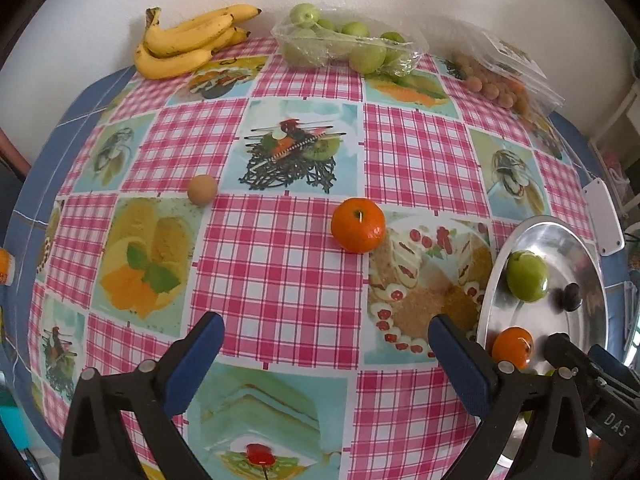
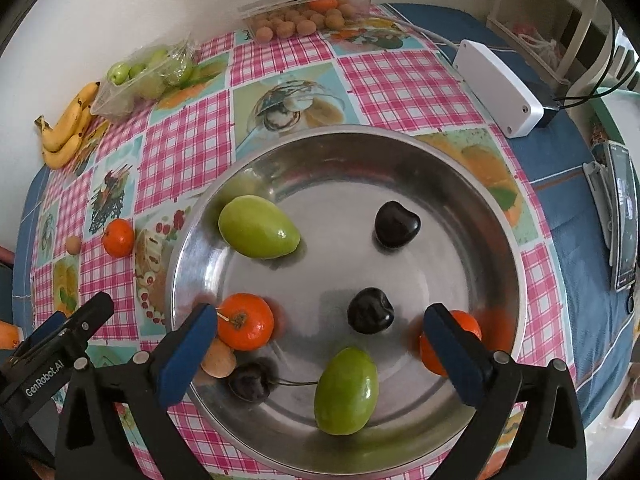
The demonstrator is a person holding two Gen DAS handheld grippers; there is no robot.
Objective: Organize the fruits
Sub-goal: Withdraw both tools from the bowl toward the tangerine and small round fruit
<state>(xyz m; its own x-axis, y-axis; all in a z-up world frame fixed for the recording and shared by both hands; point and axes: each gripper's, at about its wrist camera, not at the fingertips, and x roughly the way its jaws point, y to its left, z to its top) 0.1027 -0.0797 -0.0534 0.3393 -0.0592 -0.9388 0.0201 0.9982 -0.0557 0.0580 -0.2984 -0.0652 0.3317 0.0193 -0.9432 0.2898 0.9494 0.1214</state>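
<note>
A steel plate [image 2: 500, 216] holds two green fruits [image 2: 258, 227] [image 2: 346, 391], two oranges [image 2: 245, 322] [image 2: 468, 324], three dark cherries [image 2: 397, 224], and a tan longan [image 2: 218, 360]. My right gripper [image 2: 316, 344] is open and empty, hovering over the plate's near half. My left gripper [image 1: 326, 344] is open and empty above the tablecloth. An orange [image 1: 357, 225] and a tan longan [image 1: 203, 189] lie loose on the cloth ahead of it. The plate [image 1: 588, 248] shows at the right of the left wrist view.
Bananas [image 1: 188, 42], a bag of green fruits [image 1: 348, 42] and a box of longans [image 1: 500, 76] stand along the far wall. A white box [image 2: 498, 92] and a phone [image 2: 622, 216] lie right of the plate. The other gripper [image 2: 56, 344] shows at the lower left.
</note>
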